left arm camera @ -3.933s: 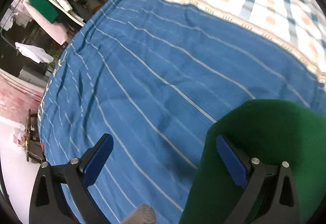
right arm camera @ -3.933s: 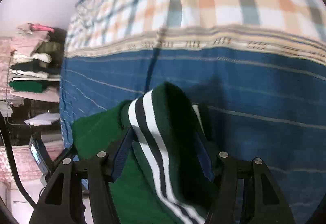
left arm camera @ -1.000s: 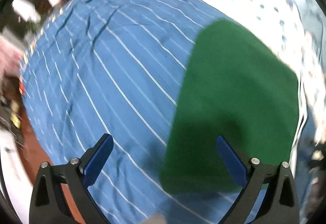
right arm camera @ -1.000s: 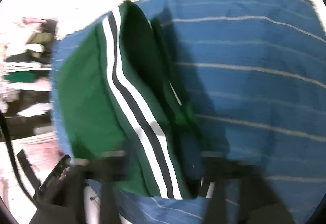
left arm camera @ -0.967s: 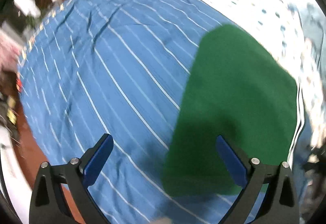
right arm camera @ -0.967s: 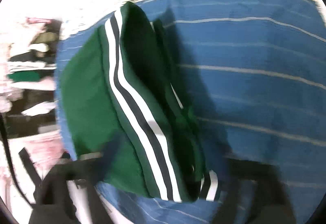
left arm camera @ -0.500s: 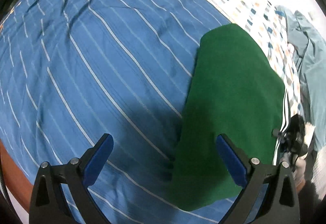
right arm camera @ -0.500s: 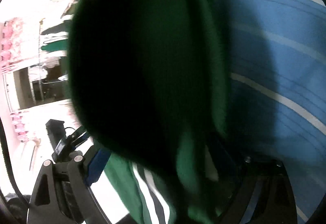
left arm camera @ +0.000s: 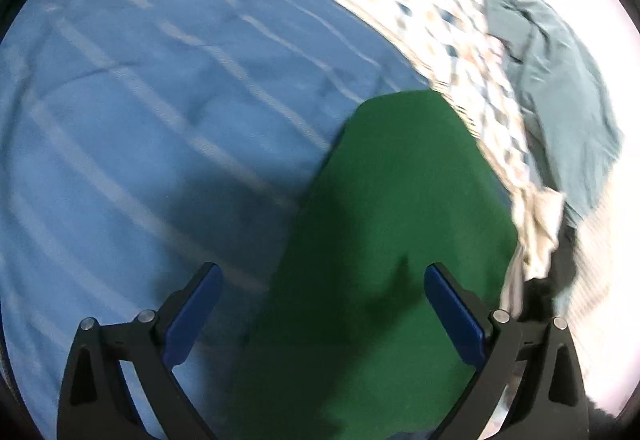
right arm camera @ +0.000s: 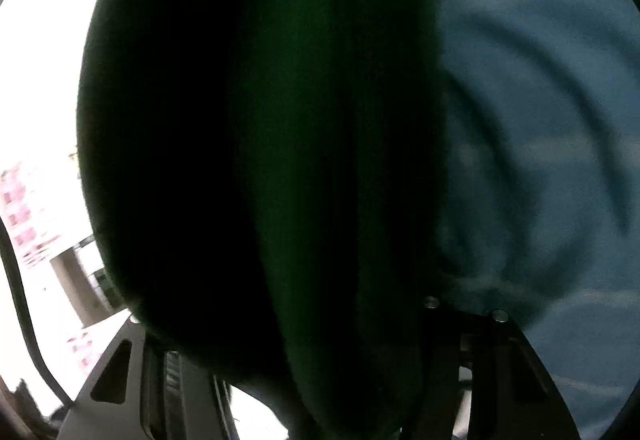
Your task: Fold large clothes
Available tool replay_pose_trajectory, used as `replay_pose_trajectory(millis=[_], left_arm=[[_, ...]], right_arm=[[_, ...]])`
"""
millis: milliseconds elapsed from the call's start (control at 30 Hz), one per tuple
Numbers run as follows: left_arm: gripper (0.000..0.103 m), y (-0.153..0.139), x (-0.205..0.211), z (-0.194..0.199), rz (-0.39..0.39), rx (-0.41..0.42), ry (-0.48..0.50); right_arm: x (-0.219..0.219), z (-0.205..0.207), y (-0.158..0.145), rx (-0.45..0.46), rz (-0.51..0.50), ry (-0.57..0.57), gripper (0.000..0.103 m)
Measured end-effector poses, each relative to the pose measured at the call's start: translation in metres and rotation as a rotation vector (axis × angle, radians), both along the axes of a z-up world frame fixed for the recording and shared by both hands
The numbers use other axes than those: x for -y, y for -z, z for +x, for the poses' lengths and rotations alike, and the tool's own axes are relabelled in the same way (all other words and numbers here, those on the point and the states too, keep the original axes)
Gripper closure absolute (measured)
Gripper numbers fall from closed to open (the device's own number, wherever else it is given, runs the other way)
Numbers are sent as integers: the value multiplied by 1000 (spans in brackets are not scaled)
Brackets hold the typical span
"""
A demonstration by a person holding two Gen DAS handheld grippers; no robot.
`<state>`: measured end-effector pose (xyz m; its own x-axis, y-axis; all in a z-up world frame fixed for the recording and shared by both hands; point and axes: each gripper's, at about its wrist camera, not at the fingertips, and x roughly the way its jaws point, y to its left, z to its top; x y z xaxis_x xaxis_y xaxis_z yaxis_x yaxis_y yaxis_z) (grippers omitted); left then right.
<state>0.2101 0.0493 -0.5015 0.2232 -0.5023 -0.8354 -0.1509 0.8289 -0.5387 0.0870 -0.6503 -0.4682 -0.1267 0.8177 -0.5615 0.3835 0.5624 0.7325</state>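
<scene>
Here, left gripper (left arm camera: 320, 304) fingers wide over green garment (left arm camera: 400, 220), right gripper (right arm camera: 320, 380) fingers apparently clamping it.

No legible text, labels, brand marks or numbers in either view. Green garment (left arm camera: 392, 240) plain; blue striped bedsheet (left arm camera: 160, 100) and checked cover (left arm camera: 440, 40) carry pattern only, blurred.

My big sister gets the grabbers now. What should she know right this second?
Left gripper: open, holding nothing, above the folded green garment on the blue striped sheet.
Right gripper: fingertips hidden; it looks shut on the green garment, which fills its view.
Done: garment looks folded into a compact bundle.
Left: probably setting it down. A grey-blue garment lies unfolded farther off.
</scene>
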Motion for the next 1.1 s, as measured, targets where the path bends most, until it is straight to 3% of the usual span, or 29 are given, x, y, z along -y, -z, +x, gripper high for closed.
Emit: replay_pose_trajectory(millis=[133, 233, 333, 500, 567, 667, 933, 1100], left_arm=[[0, 20, 21, 26, -54, -7, 164], [1, 28, 40, 36, -66, -6, 289], [2, 26, 48, 39, -46, 14, 333], [3, 2, 51, 37, -31, 60, 322], [3, -12, 51, 40, -35, 79, 306], [3, -27, 51, 48, -27, 103, 292], [3, -60, 33, 91, -42, 154, 211], [3, -79, 22, 163, -67, 186, 178]], right_arm=[[17, -8, 16, 32, -37, 100, 25], [20, -3, 23, 52, -15, 117, 22], [23, 4, 26, 82, 27, 128, 22], [25, 15, 27, 101, 36, 129, 25], [27, 16, 21, 110, 48, 138, 42], [32, 22, 2, 135, 71, 158, 55], [38, 84, -65, 239, 82, 145, 57], [40, 157, -102, 291, 57, 114, 57]])
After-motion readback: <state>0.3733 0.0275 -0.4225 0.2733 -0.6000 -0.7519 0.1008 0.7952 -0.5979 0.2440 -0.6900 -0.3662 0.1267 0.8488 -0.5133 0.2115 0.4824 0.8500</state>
